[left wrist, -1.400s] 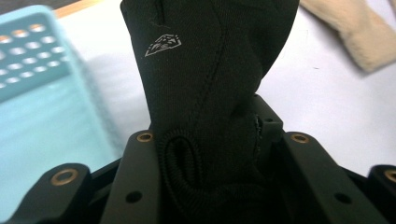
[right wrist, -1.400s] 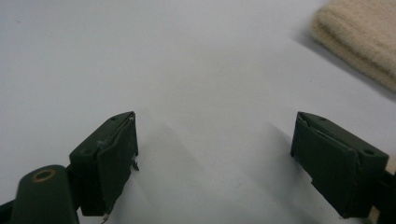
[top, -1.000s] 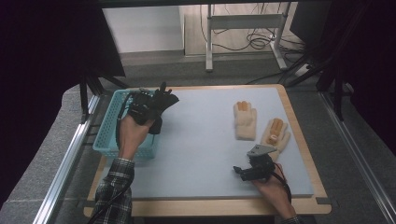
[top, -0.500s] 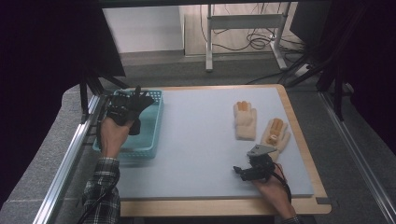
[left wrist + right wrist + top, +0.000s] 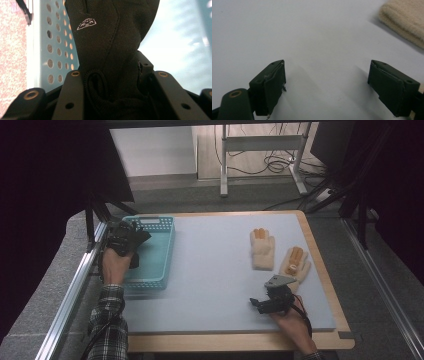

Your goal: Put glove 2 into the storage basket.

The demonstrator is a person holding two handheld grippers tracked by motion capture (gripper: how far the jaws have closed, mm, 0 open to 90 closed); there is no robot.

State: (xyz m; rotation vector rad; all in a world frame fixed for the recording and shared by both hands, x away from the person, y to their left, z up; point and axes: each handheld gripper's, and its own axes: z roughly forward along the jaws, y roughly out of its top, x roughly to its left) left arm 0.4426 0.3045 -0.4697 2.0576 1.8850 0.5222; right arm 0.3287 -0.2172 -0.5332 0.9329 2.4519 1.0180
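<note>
Your left gripper (image 5: 131,240) is clamped on the black glove (image 5: 110,42), its jaws having just eased slightly, held over the left side of the teal basket (image 5: 162,251). Your right gripper (image 5: 327,87) rests well right of the basket, jaws apart on nothing, just beside the beige gloves (image 5: 263,249).

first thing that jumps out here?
The left gripper clamps a black glove over the teal basket at the mat's left edge. Two cream gloves lie at the right, near the open right gripper.
</note>
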